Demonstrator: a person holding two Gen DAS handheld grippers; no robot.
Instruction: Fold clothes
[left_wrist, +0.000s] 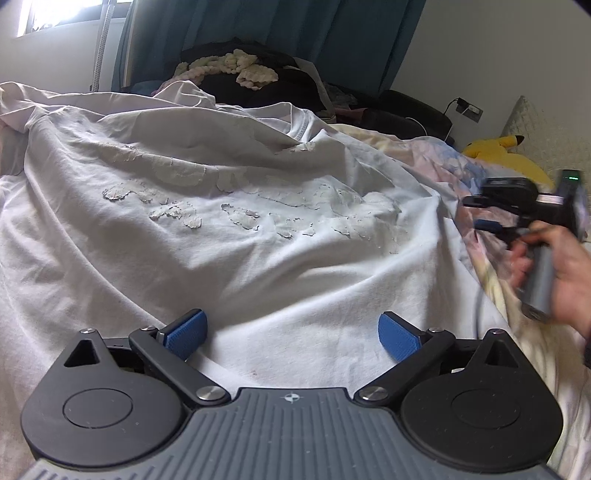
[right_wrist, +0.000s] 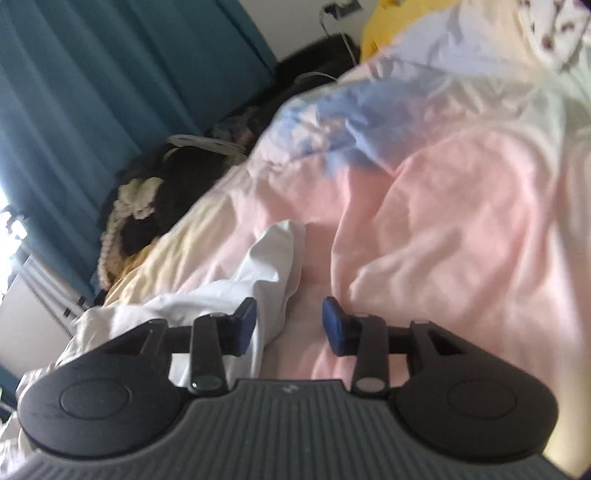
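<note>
White T-shirt (left_wrist: 229, 206) spread flat on the bed, front up, cracked print showing. Its collar (left_wrist: 295, 127) points away from the left camera toward the curtain (left_wrist: 332, 40); long axis runs from the near hem up to the collar. One sleeve (right_wrist: 273, 266) trails off the shirt's right edge onto the pink duvet (right_wrist: 443, 206).

Left gripper (left_wrist: 291, 334) low over the near hem, angled down, jaws spread wide, nothing between the blue pads (left_wrist: 186, 334), cloth only beneath.

Right gripper (right_wrist: 290, 325) at the shirt's right edge, tilted down, blurred. Jaws partly apart, pads not pressing anything; sleeve fabric lies just inside the left pad. The person's right hand (left_wrist: 561, 280) wraps the handle, seen from the left camera.
</note>
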